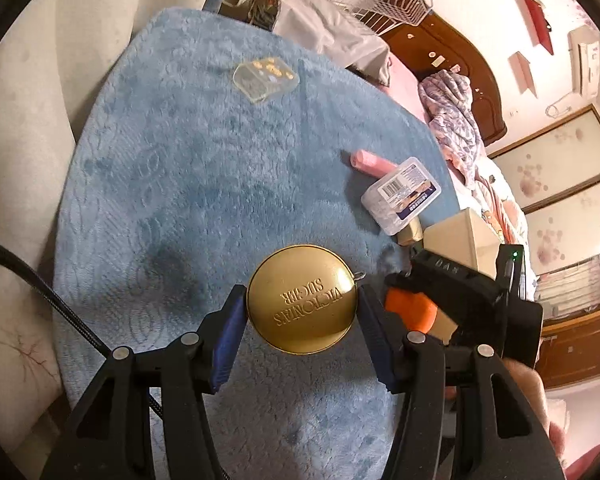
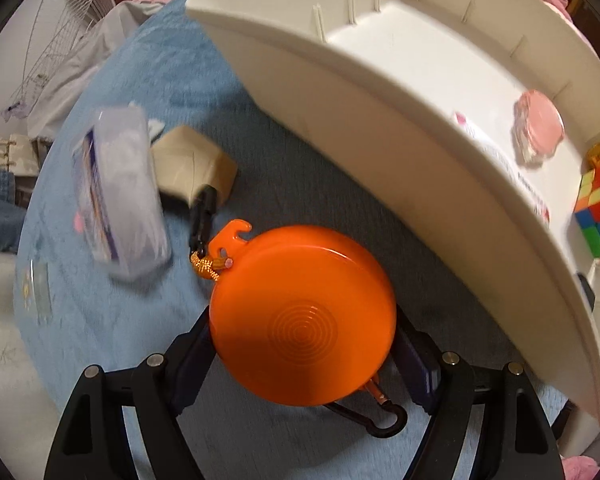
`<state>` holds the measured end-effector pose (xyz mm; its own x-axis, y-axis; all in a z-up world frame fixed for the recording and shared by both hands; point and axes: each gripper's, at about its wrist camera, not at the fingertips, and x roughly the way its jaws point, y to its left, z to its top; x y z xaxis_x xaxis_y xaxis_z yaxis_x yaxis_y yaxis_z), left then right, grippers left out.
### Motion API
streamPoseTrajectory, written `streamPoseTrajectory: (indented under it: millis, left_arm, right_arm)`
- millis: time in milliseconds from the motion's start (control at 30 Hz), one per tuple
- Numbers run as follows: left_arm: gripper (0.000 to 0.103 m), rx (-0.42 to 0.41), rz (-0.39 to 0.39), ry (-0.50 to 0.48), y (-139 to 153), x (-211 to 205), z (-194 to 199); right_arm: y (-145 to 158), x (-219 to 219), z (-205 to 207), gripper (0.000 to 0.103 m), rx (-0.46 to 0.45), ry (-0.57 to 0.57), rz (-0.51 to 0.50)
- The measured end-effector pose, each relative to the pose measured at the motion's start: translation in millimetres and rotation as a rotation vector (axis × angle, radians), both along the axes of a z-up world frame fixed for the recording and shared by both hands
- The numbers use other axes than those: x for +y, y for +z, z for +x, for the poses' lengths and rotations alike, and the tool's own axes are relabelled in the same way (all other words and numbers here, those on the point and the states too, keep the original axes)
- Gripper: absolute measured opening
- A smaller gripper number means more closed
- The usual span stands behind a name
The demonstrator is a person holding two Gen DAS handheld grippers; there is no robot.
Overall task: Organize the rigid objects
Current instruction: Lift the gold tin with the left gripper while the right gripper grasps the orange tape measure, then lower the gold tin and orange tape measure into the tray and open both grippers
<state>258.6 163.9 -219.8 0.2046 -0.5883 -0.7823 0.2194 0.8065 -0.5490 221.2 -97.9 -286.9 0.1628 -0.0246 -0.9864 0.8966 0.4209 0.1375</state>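
My left gripper [image 1: 302, 310] is shut on a round gold tin [image 1: 300, 280] with embossed lettering, held just above the blue fleece cloth [image 1: 172, 184]. A flat orange disc [image 2: 300, 292] with a hook tab, orange cord and black clip sits between the pads of my right gripper [image 2: 302, 344], which grips it at both sides while pointing down. The cream organiser box [image 2: 380, 128] stands right beside it and holds a pink round stack [image 2: 540, 128] and a colour cube [image 2: 598, 212]. In the left wrist view the right gripper [image 1: 414, 312] appears just right of the tin.
On the cloth lie a clear labelled plastic box [image 1: 400, 196], a pink cylinder [image 1: 370, 164], a small beige block [image 2: 192, 168] and a flat clear case [image 1: 266, 76] at the far side. A white wire basket [image 1: 380, 0] and bedding lie beyond. A black cable [image 1: 40, 280] runs at left.
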Motion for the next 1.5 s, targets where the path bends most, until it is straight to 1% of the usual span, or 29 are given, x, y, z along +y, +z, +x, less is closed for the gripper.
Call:
streamPoseTrajectory:
  millis: [133,333,467,600,633,667,800,967,1100,1200,1367,1500]
  left_arm:
    - [0.059,-0.051,0.007,-0.007,6.1,2.8,-3.2]
    - [0.059,-0.122,-0.002,0.018,15.7,1.9,0.5]
    - [0.059,-0.186,-0.005,-0.001,26.9,-4.7,-2.4]
    - [0.059,-0.218,0.002,-0.026,32.2,-16.2,-5.9]
    - [0.059,-0.219,0.001,-0.030,32.0,-18.9,-6.7]
    - [0.059,-0.219,0.000,-0.034,31.9,-22.3,-7.1]
    - [0.059,-0.226,0.005,-0.044,35.1,-40.2,-7.4]
    - [0.059,-0.251,0.001,-0.030,41.0,-65.9,-8.4]
    - [0.059,-0.265,-0.009,-0.029,47.5,-87.8,-11.2]
    - [0.059,-0.288,-0.015,-0.031,55.6,-103.4,-15.3]
    - [0.059,-0.322,-0.054,-0.032,68.6,-135.7,-22.3]
    - [0.059,-0.348,-0.065,-0.044,75.5,-163.0,-26.9]
  right_arm:
    - [2.9,17.6,-15.0,0.081,-0.012,0.039,0.035]
    - [24.8,48.2,-38.4,0.081,-0.057,0.119,0.066]
    - [47.4,59.8,-53.8,0.081,-0.127,0.158,0.052]
    - [75.1,64.3,-73.0,0.081,-0.199,0.169,0.010]
    - [81.3,61.8,-80.8,0.081,-0.215,0.174,-0.001]
    - [86.6,61.6,-76.1,0.081,-0.231,0.181,-0.014]
    - [108.5,56.4,-80.8,0.081,-0.292,0.228,-0.050]
    - [120.5,46.2,-80.4,0.081,-0.376,0.297,-0.074]
    - [136.9,34.4,-92.0,0.081,-0.421,0.355,-0.114]
    - [145.2,23.2,-97.8,0.081,-0.446,0.403,-0.148]
    - [153.2,-1.0,-109.1,0.081,-0.465,0.469,-0.201]
    - [153.7,-22.7,-116.0,0.081,-0.451,0.522,-0.236]
